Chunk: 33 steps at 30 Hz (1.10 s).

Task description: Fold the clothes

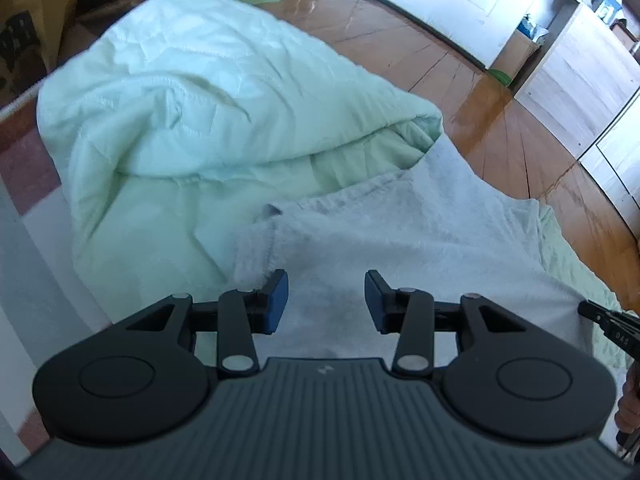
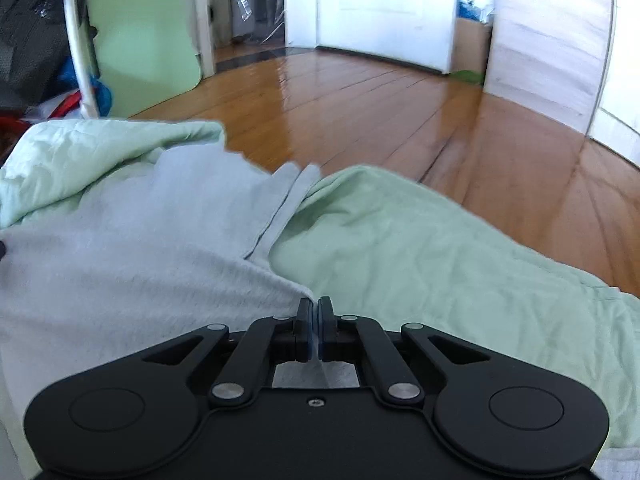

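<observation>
While my right gripper (image 2: pixel 314 312) pinches an edge of the pale grey garment (image 2: pixel 132 248), its fingers pressed together on the cloth with a strip of it showing behind the pads, I read the fold as just being set up: one edge secured, the other not yet taken. The garment lies spread across the mint-green quilt (image 2: pixel 420 248), which covers the surface beside the wooden floor (image 2: pixel 360 96). My left gripper (image 1: pixel 326 300) hangs over the garment with its blue-padded fingers apart and nothing between them. Next, I judge, the left must close on cloth so both can lift and carry the garment over itself evenly. Only the left wrist view shows the quilt bunched into a thick roll beyond the garment, and the garment's fuzzy left edge; only the right wrist view shows the grip itself and a hemmed flap reaching toward the floor.
</observation>
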Tool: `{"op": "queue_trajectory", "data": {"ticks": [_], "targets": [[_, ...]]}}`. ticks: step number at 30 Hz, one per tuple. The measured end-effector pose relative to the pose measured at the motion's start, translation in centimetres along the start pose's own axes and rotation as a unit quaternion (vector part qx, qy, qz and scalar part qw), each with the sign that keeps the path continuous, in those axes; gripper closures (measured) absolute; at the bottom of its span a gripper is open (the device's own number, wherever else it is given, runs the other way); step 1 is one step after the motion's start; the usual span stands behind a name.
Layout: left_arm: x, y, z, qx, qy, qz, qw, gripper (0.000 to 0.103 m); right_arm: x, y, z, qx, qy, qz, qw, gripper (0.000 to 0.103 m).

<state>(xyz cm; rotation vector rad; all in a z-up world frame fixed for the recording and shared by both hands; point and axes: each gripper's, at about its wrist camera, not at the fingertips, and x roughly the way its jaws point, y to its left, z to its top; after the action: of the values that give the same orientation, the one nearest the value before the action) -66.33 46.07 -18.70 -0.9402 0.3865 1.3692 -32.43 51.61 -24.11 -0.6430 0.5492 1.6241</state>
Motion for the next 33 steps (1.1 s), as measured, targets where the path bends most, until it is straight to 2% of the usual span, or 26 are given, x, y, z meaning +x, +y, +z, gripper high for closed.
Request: {"op": "queue_trajectory", "data": {"ticks": [4,6,9,12,14,15,16,17,18,19,20,22,24,26,27,29,32,33], "targets": [[-1.1,-0.1,1.2,0.002,-0.034,-0.013,0.9993,0.057,3.5,1.6,-1.1,-0.048,0.052,-0.024,0.997,0.101],[-1.4,-0.2,1.9,0.004,-0.046,-0.017,0.9988,0.057,3.9,1.1,-1.0,-0.016,0.056,-0.023,0.998,0.101],[-0.9,-0.7,2.8,0.034,-0.045,-0.009,0.9983,0.056,4.1,0.4,-0.7,0.034,0.06,-0.025,0.997,0.101],[1.0,-0.4,3.5,0.052,-0.018,-0.001,0.9985,0.043,4.5,0.2,-0.7,0.06,0.073,-0.028,0.995,0.1],[2.5,-0.1,3.3,0.053,0.008,0.019,0.9984,0.043,4.6,0.5,-0.6,0.059,0.079,-0.039,0.994,0.099],[3.2,0.1,3.1,0.054,0.021,0.03,0.9979,0.045,4.7,0.6,-0.4,0.059,0.08,-0.044,0.994,0.092],[3.7,0.1,2.8,0.058,0.029,0.037,0.9972,0.053,4.4,0.5,-0.2,0.067,0.078,-0.048,0.993,0.084],[3.5,-0.2,2.3,0.068,0.024,0.035,0.9968,0.063,4.1,0.3,0.0,0.075,0.077,-0.052,0.993,0.083],[3.1,-0.6,1.7,0.083,0.011,0.028,0.9961,0.084,3.7,0.2,0.2,0.084,0.073,-0.056,0.992,0.082],[2.5,-1.0,1.1,0.099,-0.003,0.022,0.9948,0.088,3.0,0.1,0.6,0.098,0.06,-0.059,0.992,0.08],[1.8,-1.5,0.6,0.115,-0.017,0.019,0.993,0.088,2.4,0.1,1.0,0.11,0.048,-0.06,0.991,0.08],[0.7,-2.4,-0.3,0.14,-0.042,0.015,0.9892,0.088,2.4,1.3,2.8,0.123,0.048,-0.041,0.99,0.074],[0.1,-2.9,-0.8,0.153,-0.063,0.011,0.9861,0.088,2.5,2.7,4.7,0.132,0.05,-0.017,0.99,0.075],[-0.1,-3.1,-1.1,0.15,-0.074,0.008,0.9859,0.088,3.2,5.5,7.5,0.105,0.056,0.063,0.991,0.072],[0.0,-3.0,-1.2,0.142,-0.073,0.006,0.9871,0.088,3.8,6.9,8.8,0.087,0.062,0.104,0.989,0.066],[0.1,-2.9,-1.3,0.132,-0.072,0.0,0.9886,0.088,5.7,9.9,10.8,0.052,0.079,0.18,0.979,0.064],[0.2,-2.6,-1.4,0.147,-0.072,-0.004,0.9864,0.088,9.3,13.9,12.6,-0.018,0.088,0.212,0.973,0.064],[0.3,-2.4,-1.4,0.16,-0.067,0.004,0.9848,0.088,10.4,15.1,12.7,-0.048,0.089,0.207,0.973,0.064]]}}
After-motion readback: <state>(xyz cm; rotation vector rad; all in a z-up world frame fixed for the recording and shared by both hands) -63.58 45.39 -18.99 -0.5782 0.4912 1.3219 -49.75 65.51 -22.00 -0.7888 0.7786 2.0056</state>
